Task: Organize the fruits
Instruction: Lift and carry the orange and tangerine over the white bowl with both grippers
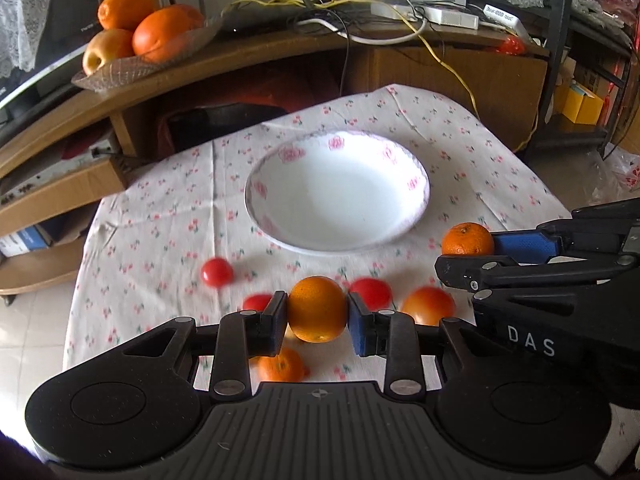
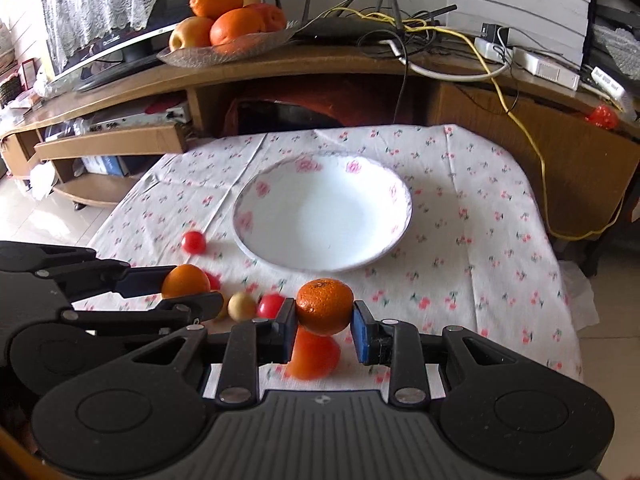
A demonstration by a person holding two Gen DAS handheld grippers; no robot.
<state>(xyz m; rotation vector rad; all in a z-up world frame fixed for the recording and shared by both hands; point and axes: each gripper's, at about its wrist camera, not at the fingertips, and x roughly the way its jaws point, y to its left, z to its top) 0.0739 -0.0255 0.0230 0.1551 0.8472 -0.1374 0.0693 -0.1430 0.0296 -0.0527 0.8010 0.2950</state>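
Tabletop (image 1: 460, 152): floral cloth, white bowl (image 1: 338, 190) mid-cloth.
Left claw (image 1: 318, 320): level, clamped on orange (image 1: 318, 308), raised short of bowl.
Right claw (image 2: 325, 318): alongside, clamped on mandarin (image 2: 325, 306), likewise raised.
Left view only: second mandarin (image 1: 280, 366) beneath claw.
Right view only: pale round fruit (image 2: 242, 306).

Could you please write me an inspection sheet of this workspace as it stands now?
Surface: tablecloth, white with a cherry print, creased.
Job's things: white bowl holds nothing; small red tomatoes, a larger tomato and a loose orange lie on the cloth.
Clutter: nothing seen on the cloth.
Grippers: left gripper is shut on an orange; right gripper is shut on a mandarin.
Cables: yellow cable and dark leads trail over the wooden shelf.
Surroundings: fruit dish, router and TV behind.
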